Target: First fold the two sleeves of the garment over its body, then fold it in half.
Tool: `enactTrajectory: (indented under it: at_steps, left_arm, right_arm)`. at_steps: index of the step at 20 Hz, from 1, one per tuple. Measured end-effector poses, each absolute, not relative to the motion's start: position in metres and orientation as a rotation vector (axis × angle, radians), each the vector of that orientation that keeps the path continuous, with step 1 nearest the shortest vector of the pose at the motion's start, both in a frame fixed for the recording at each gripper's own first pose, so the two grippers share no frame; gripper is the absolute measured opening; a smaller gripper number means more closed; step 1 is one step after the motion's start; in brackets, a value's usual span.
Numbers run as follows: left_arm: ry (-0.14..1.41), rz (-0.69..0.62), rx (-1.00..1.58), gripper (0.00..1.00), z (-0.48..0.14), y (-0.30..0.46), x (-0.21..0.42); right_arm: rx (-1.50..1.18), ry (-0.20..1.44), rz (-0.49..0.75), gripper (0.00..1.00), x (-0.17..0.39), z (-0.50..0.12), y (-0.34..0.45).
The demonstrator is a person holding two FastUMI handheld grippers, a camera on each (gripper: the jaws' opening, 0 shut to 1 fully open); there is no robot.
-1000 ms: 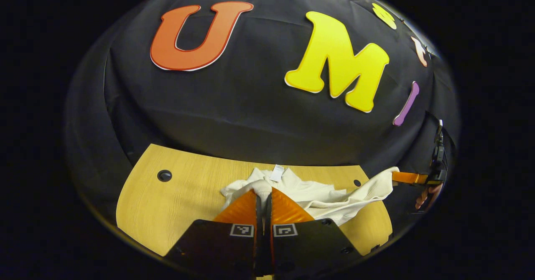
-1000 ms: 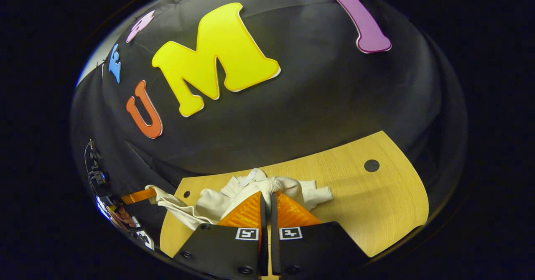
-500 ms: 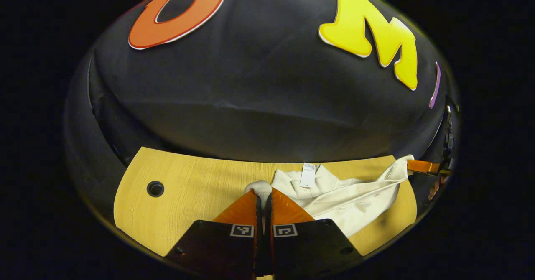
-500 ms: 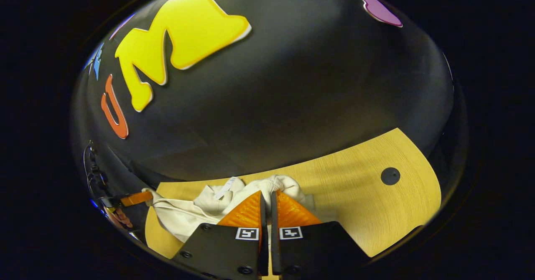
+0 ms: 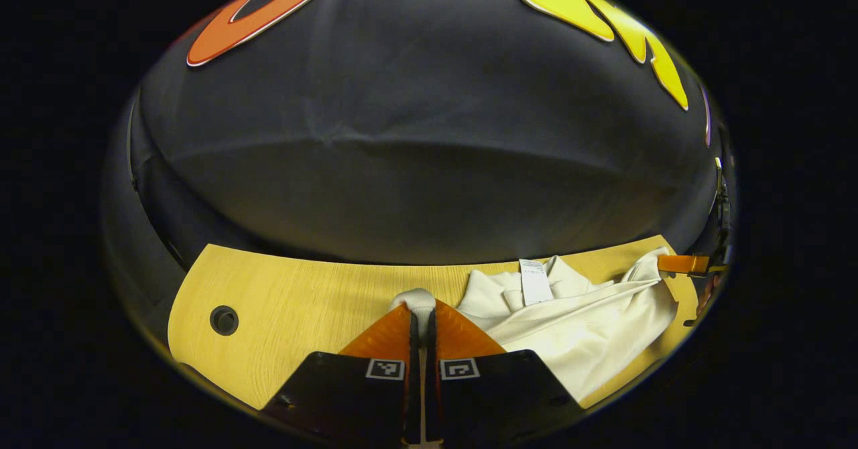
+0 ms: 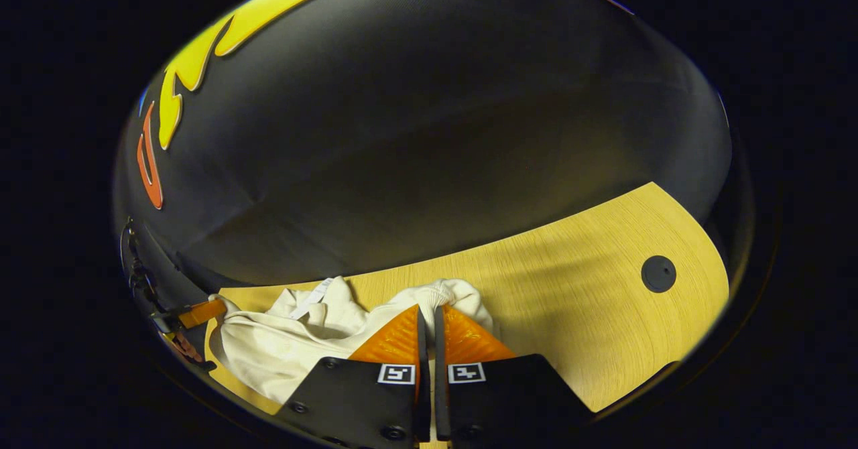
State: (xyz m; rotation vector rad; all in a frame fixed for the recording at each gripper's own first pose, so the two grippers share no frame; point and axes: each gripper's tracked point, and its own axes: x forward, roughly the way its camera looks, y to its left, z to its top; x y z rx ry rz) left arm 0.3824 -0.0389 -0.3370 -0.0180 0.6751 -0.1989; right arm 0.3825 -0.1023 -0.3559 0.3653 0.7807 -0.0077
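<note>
Item 1: garment [image 5: 576,332], cream/off-white, seen in L gripper view. Laid crumpled on wooden table [image 5: 301,301], toward far edge nr black cloth wall [image 5: 415,167]. White tag [image 5: 535,280] seen at collar area, text not legible. Fabric is stretched betw. the two grippers; sleeves cannot be told apart from the body.

Item 2: left gripper [image 5: 422,315]. Fingers pressed together, a bunched bit of the garment pinched betw. tips. Held low over the table.

Item 3: right gripper [image 6: 429,311]. Fingers likewise closed, a ribbed fold of the garment [image 6: 281,348] clamped at the tips, in R gripper view. Rest of cloth is spread to the left of it, tag [image 6: 310,299] shown at far side.

Item 4: other gripper as seen from afar. In L view, right gripper [image 5: 680,263] is noted at far R edge, touching a corner of the cloth. In R view, left gripper [image 6: 201,313] is noted at far L edge, at the cloth's end.

Item 5: table [image 6: 570,328]. Light wood grain, round dark hole [image 6: 658,273] at one side; similar hole [image 5: 223,319] logged in L view.
</note>
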Motion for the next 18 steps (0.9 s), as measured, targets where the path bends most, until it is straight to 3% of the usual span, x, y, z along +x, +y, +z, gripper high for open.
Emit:
enactTrajectory:
  at_steps: [1, 5, 7, 8, 9, 11, 13, 18]
  left_arm:
    - [0.671, -0.195, -0.014, 0.12, -0.337, -0.040, 0.383]
    - [0.635, -0.146, 0.043, 0.72, -0.326, -0.023, 0.389]
    - [0.573, -0.137, 0.001, 0.88, -0.306, -0.017, 0.395]
    - [0.539, -0.130, -0.007, 0.89, -0.295, -0.016, 0.395]
    - [0.509, -0.115, -0.002, 0.92, -0.283, -0.010, 0.397]
    - [0.486, -0.104, 0.003, 0.94, -0.269, -0.006, 0.390]
    - [0.480, -0.080, -0.004, 0.94, -0.259, -0.003, 0.381]
    - [0.432, -0.065, -0.070, 0.95, -0.202, 0.008, 0.330]
  right_arm:
    - [0.364, 0.774, -0.012, 0.03, 0.384, -0.352, -0.103]
    - [0.314, 0.725, -0.035, 0.21, 0.384, -0.343, -0.109]
    - [0.282, 0.672, -0.065, 0.29, 0.384, -0.329, -0.116]
    - [0.267, 0.641, -0.078, 0.29, 0.382, -0.319, -0.121]
    - [0.242, 0.620, -0.090, 0.46, 0.380, -0.311, -0.125]
    - [0.216, 0.598, -0.080, 0.70, 0.373, -0.297, -0.127]
    - [0.190, 0.586, -0.075, 0.70, 0.364, -0.282, -0.122]
    - [0.144, 0.536, -0.062, 0.87, 0.317, -0.234, -0.109]
